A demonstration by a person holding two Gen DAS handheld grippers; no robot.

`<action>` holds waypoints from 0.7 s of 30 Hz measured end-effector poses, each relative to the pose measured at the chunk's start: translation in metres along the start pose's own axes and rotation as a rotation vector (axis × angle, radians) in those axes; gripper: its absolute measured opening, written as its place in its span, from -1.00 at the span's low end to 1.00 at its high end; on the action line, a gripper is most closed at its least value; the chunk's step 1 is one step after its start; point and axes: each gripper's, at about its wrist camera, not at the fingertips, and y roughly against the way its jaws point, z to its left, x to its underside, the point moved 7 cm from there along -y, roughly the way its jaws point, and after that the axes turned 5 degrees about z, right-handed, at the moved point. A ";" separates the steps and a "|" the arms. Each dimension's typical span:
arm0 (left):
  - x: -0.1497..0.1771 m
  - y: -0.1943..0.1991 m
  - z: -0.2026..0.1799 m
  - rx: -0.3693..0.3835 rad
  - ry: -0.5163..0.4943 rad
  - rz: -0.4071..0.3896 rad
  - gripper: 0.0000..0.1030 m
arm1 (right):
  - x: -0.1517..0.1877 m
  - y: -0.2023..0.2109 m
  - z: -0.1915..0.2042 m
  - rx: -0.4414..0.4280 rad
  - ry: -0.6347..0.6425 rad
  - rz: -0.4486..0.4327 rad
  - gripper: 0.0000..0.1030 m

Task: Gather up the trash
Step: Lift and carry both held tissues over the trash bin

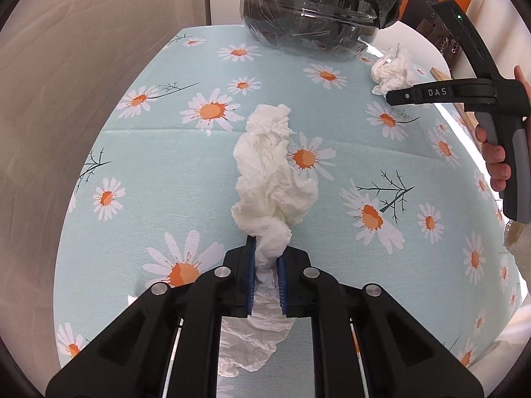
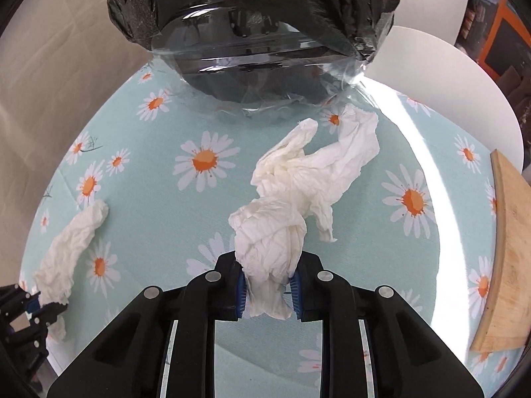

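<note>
A crumpled white tissue (image 1: pixel 272 179) is being pinched by the left tool (image 1: pixel 267 265) above the daisy-print worktop (image 1: pixel 159 172). A second tissue (image 2: pixel 298 179) is being gripped by the right tool (image 2: pixel 268 282), near the black-lined bin (image 2: pixel 252 33).

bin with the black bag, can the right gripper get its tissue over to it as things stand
Probably yes. The right gripper is shut on its crumpled tissue, and only bare daisy tablecloth lies between it and the bin straight ahead. The left gripper sits well aside.
</note>
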 end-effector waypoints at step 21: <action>-0.094 0.048 0.050 -0.079 0.012 -0.096 -0.78 | -0.003 0.103 -0.085 0.097 -0.146 -0.189 -0.62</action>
